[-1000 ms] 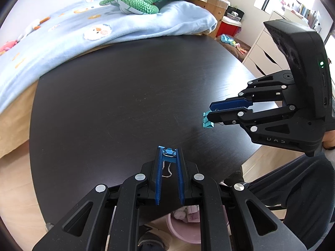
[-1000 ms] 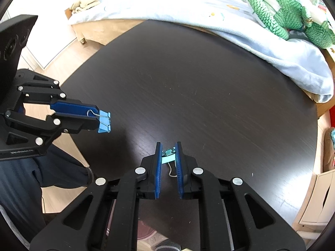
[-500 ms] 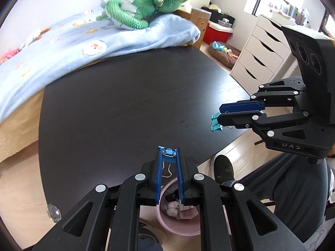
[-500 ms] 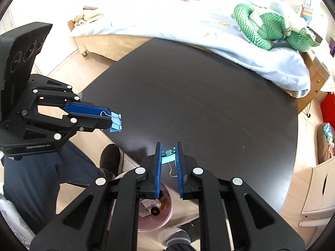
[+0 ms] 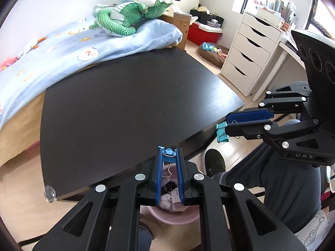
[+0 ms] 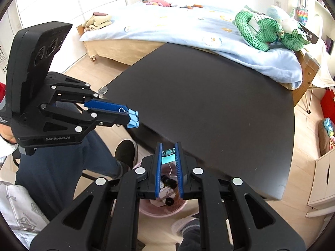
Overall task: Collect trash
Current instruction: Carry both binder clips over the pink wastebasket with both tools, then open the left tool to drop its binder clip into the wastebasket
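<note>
Left gripper (image 5: 169, 152): closed on blue binder clip (image 5: 168, 152), directly above pink bin (image 5: 173, 219). Right gripper (image 6: 168, 152): closed on teal binder clip (image 6: 167, 153), likewise above the bin, the two about equally near. Bin on wooden floor beside black table (image 5: 125, 104); bedroom, bed beyond.

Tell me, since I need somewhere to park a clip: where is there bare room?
The dark tabletop shows bare from the blue blanket to its near edge. It is crowded below: the pink bin holds trash, flanked by shoes.
</note>
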Demonstrator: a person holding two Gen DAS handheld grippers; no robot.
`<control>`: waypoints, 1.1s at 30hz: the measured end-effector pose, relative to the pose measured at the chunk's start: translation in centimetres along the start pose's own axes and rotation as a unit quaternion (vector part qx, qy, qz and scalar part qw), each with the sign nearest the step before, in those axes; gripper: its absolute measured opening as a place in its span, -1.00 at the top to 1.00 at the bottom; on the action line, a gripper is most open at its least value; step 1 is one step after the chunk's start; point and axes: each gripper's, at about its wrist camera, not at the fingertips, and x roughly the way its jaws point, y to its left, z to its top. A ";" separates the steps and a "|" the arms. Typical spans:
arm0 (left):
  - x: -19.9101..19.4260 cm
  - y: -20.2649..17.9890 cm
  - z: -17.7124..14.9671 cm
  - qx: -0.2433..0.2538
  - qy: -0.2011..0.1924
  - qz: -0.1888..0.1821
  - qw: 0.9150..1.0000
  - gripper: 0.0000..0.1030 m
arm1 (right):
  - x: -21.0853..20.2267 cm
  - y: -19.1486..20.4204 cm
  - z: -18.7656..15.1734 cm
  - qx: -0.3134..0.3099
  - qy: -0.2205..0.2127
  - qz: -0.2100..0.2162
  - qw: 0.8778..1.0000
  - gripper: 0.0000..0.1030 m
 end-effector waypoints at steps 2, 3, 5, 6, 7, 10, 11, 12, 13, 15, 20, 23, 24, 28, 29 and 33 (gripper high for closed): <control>-0.3 -0.2 -0.4 -0.002 -0.001 0.000 1.000 0.75 | -0.2 0.4 -0.6 0.004 -0.001 0.003 1.000 0.77; -0.5 -0.2 -0.6 -0.003 -0.003 -0.001 1.000 0.75 | -0.3 0.6 -0.9 0.007 0.000 0.005 1.000 0.77; -0.8 -0.4 -1.1 -0.005 -0.005 -0.001 1.000 0.75 | -0.3 1.0 -1.4 0.010 0.001 0.008 1.000 0.77; -1.0 -0.5 -1.3 -0.006 -0.005 -0.001 1.000 0.75 | -0.3 1.1 -1.6 0.011 0.003 0.009 1.000 0.77; -1.2 -0.6 -1.5 -0.007 -0.006 -0.002 1.000 0.75 | -0.2 1.2 -1.8 0.012 0.005 0.011 1.000 0.77; -1.8 -0.5 -2.0 -0.012 -0.009 -0.005 1.000 0.75 | -0.1 1.6 -2.5 0.016 0.010 0.017 1.000 0.77; -1.9 -0.5 -2.2 -0.014 -0.010 -0.005 1.000 0.75 | 0.1 1.7 -2.7 0.018 0.012 0.020 1.000 0.77; -2.1 -0.5 -2.4 -0.016 -0.010 -0.006 1.000 0.75 | 0.2 1.8 -2.8 0.020 0.013 0.022 0.999 0.77; -2.2 -0.5 -2.6 -0.017 -0.010 -0.006 1.000 0.75 | 0.3 1.9 -2.8 0.020 0.015 0.024 0.999 0.77; -2.5 -0.4 -2.8 -0.020 -0.011 -0.006 1.000 0.75 | 0.4 2.2 -3.0 0.019 0.016 0.027 0.999 0.77; -2.9 -0.2 -2.8 -0.021 -0.015 -0.003 1.000 0.75 | 0.6 2.6 -2.8 0.014 0.020 0.027 0.999 0.75; -3.0 -0.2 -2.7 -0.020 -0.017 -0.002 1.000 0.75 | 0.7 2.5 -2.7 0.017 0.021 0.019 0.999 0.41; -3.1 -0.3 -2.7 -0.019 -0.017 -0.001 1.000 0.75 | 0.6 2.4 -2.8 0.020 0.020 0.015 1.000 -0.17; -3.1 -0.5 -2.9 -0.017 -0.016 -0.002 1.000 0.75 | 0.3 1.6 -3.0 0.043 0.011 0.015 0.999 -0.66; -3.0 -0.6 -3.0 -0.017 -0.015 -0.003 1.000 0.75 | 0.3 1.6 -3.1 0.045 0.011 0.012 0.999 -0.67; -3.0 -0.7 -3.0 -0.017 -0.014 -0.006 1.000 0.75 | -0.1 1.2 -3.2 0.056 0.008 0.001 0.998 -0.76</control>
